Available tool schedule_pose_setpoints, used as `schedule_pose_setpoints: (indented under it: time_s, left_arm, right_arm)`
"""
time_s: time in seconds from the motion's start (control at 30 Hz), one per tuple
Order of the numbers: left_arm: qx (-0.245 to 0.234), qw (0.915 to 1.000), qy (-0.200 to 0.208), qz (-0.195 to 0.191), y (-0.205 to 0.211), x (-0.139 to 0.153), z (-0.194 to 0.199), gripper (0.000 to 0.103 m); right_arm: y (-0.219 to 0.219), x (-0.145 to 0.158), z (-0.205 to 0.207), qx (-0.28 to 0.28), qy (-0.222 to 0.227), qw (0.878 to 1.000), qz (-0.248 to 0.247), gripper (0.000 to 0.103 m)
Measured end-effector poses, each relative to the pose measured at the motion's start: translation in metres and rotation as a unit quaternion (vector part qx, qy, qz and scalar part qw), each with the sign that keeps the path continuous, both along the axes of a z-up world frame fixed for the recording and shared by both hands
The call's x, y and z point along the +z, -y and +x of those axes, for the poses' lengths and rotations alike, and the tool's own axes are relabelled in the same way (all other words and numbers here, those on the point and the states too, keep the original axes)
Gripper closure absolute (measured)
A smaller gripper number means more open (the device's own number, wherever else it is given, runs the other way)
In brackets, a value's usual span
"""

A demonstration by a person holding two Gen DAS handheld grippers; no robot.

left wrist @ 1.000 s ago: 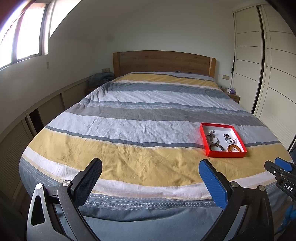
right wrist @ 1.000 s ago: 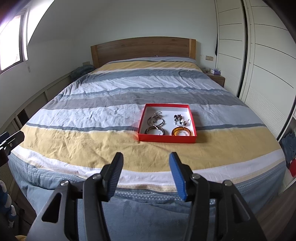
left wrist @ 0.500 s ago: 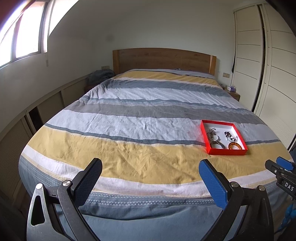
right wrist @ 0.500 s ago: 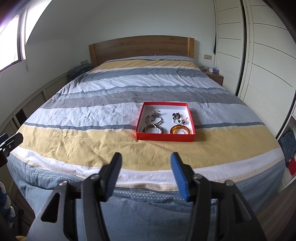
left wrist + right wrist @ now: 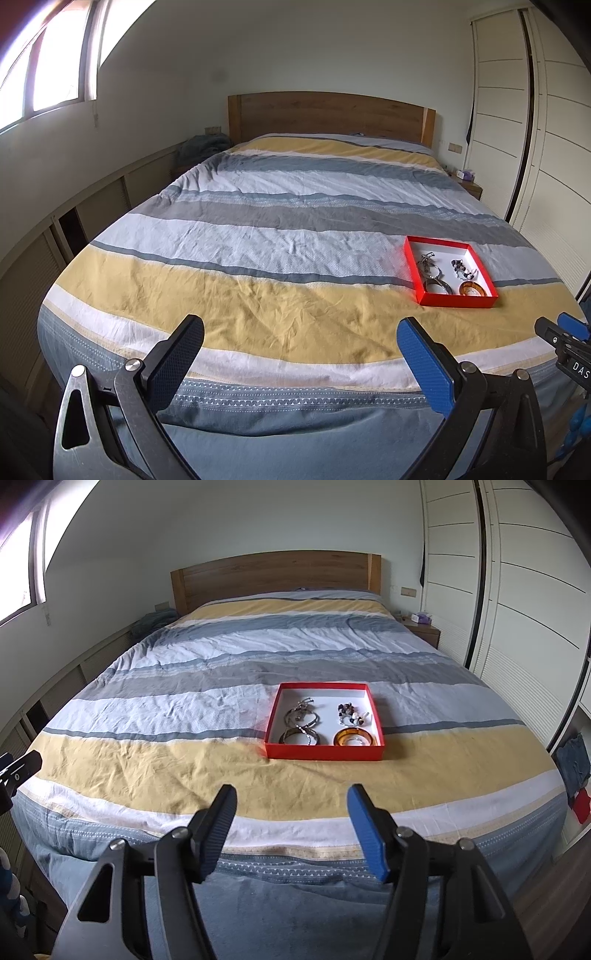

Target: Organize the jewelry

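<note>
A red tray (image 5: 324, 754) with a white floor lies on the striped bed; it also shows in the left wrist view (image 5: 457, 300). In it lie silver bracelets (image 5: 301, 716), a beaded bracelet (image 5: 349, 713) and an amber bangle (image 5: 355, 737). My right gripper (image 5: 291, 805) is open and empty, hovering at the bed's foot, short of the tray. My left gripper (image 5: 301, 341) is open wide and empty, at the bed's foot to the left of the tray.
The bed (image 5: 258, 258) has a striped yellow, white and grey cover and a wooden headboard (image 5: 273, 572). White wardrobe doors (image 5: 517, 609) stand on the right. A nightstand (image 5: 423, 629) sits by the headboard. Low cabinets (image 5: 55, 240) line the left wall.
Both grippers have drawn back a little from the bed, so the tray looks smaller and farther. The right gripper's jaws have opened wider.
</note>
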State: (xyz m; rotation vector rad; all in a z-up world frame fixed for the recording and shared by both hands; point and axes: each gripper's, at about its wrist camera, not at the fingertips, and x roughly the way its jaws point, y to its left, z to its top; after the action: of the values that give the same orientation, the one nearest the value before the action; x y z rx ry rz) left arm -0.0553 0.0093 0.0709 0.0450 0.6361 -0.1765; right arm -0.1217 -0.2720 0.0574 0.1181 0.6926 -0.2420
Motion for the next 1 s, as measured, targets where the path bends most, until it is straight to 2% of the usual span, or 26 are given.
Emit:
schedule_pose_setpoints:
  time_s: [1.0]
  left_arm:
    - [-0.001, 0.9998, -0.021, 0.004, 0.002, -0.011, 0.003, 0.001]
  right_arm:
    - [-0.001, -0.002, 0.0, -0.004, -0.001, 1.0, -0.004, 0.042]
